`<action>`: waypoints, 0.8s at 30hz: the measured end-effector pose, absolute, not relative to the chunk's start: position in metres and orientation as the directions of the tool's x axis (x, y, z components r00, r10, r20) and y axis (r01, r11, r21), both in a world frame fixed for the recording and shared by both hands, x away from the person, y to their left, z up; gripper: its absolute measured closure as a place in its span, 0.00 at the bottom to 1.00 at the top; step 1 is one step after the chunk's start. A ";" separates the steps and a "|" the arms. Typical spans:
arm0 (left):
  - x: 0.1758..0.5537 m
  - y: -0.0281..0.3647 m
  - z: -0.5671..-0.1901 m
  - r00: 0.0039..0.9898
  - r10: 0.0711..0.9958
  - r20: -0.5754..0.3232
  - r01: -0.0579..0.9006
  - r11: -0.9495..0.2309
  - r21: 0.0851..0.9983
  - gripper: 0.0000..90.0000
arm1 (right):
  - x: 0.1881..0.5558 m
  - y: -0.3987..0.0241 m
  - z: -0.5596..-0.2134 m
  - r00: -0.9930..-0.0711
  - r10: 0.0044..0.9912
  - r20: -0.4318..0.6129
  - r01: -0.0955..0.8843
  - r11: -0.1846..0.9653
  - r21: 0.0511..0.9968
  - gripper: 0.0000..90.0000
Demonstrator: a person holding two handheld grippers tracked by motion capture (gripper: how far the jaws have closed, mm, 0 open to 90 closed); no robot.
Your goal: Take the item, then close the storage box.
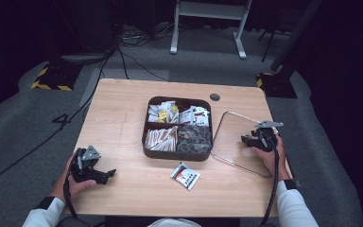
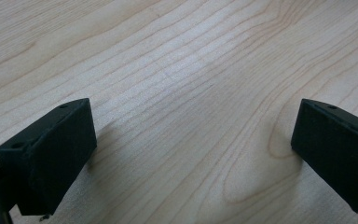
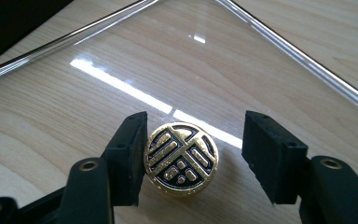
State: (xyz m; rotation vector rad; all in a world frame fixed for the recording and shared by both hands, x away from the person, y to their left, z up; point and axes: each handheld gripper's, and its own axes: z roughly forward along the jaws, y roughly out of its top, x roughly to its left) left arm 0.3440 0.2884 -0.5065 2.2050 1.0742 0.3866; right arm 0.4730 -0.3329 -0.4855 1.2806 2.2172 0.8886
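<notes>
Right gripper (image 1: 253, 138) near table's (image 1: 123, 113) right edge, over clear lid (image 1: 222, 124); left gripper (image 1: 105, 175) near front-left corner, bare wood around. Left gripper view: jaws wide, nothing between. Right gripper view: jaws half-open around gold knob (image 3: 181, 157), left pad touching, right pad apart.

The round gold knob (image 3: 181, 159) bears a raised gold emblem of bars and small squares on black, no readable letters. Print on the packet (image 1: 185, 175) beside the tray (image 1: 177, 154) is too small to read.
</notes>
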 end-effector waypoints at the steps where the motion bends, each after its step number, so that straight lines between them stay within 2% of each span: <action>1: 0.344 0.288 -0.507 0.619 0.785 -0.020 0.595 -0.451 0.665 0.01 | 0.473 -0.335 -0.486 -0.499 0.867 -0.005 0.607 0.353 0.711 0.59; 5: 0.343 0.288 -0.507 0.618 0.786 -0.021 0.595 -0.450 0.665 0.01 | 0.473 -0.333 -0.487 -0.517 0.856 0.005 0.614 0.367 0.699 0.66; 24: 0.344 0.289 -0.506 0.624 0.781 -0.019 0.592 -0.457 0.663 0.00 | 0.472 -0.338 -0.487 -0.512 0.858 0.025 0.619 0.348 0.704 0.66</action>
